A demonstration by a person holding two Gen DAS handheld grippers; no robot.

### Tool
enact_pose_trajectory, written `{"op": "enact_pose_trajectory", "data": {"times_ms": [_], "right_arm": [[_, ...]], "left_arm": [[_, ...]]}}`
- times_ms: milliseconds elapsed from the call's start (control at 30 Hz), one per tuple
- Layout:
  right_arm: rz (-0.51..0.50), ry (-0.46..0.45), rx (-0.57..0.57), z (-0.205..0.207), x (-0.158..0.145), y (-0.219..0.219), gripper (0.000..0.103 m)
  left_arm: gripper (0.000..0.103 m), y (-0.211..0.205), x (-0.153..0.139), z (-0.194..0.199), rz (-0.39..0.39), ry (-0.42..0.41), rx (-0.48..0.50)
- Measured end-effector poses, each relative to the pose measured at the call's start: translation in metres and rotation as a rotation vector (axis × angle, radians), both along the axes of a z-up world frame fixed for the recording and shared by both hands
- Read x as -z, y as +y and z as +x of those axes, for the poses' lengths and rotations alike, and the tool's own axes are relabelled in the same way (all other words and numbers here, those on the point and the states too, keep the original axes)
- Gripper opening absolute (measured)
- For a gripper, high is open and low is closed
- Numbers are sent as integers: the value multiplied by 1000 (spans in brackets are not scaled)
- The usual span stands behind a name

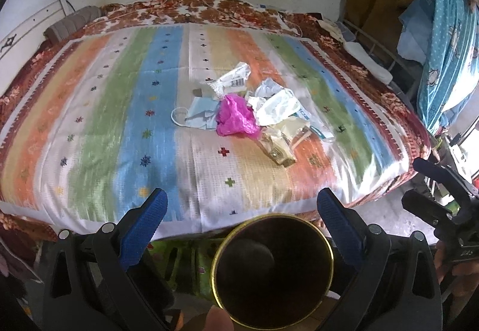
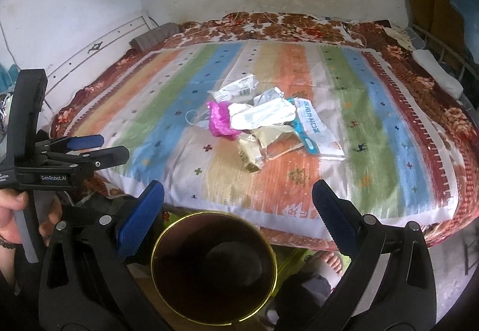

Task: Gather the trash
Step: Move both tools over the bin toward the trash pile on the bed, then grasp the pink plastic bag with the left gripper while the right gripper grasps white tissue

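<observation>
A pile of trash (image 1: 254, 112) lies in the middle of the striped bed cover (image 1: 134, 109). It holds a pink crumpled bag (image 1: 236, 118), a blue face mask (image 1: 194, 117), white wrappers (image 1: 233, 81) and a gold wrapper (image 1: 281, 153). The right wrist view shows the same trash pile (image 2: 257, 124) and pink bag (image 2: 220, 118). A dark bin with a gold rim (image 1: 272, 271) (image 2: 214, 268) stands on the floor below both grippers. My left gripper (image 1: 244, 211) (image 2: 115, 145) is open and holds nothing. Beside it, my right gripper (image 2: 238, 205) (image 1: 413, 181) is open too, short of the bed's near edge.
The bed cover (image 2: 374, 121) lies over a red floral blanket (image 2: 443, 109). A grey roll (image 1: 71, 24) rests at the far left by the wall. Clothes and a blue curtain (image 1: 446, 31) hang at the right. A person's foot (image 2: 329, 259) is beside the bin, and a hand (image 2: 12, 211) holds the left gripper.
</observation>
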State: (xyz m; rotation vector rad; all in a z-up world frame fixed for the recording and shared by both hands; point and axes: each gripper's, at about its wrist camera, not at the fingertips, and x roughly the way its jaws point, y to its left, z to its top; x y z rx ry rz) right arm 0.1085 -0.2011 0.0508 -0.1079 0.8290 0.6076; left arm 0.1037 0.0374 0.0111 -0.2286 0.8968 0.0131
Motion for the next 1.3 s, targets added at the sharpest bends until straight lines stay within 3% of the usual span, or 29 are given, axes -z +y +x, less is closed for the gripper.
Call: {"op": "enact_pose_trajectory", "data": {"times_ms": [233, 667, 1033, 1300], "right_arm": [[-18, 8, 13, 21, 1, 7, 94], [-39, 50, 33, 71, 10, 27, 94], [-20, 86, 69, 117, 19, 32, 94], [-15, 124, 84, 150, 33, 39, 94]], "left_arm": [[97, 0, 1, 26, 62, 30, 6], [97, 19, 15, 74, -4, 91, -40], [97, 29, 29, 110, 9, 109, -58], [97, 36, 47, 134, -23, 131, -54]]}}
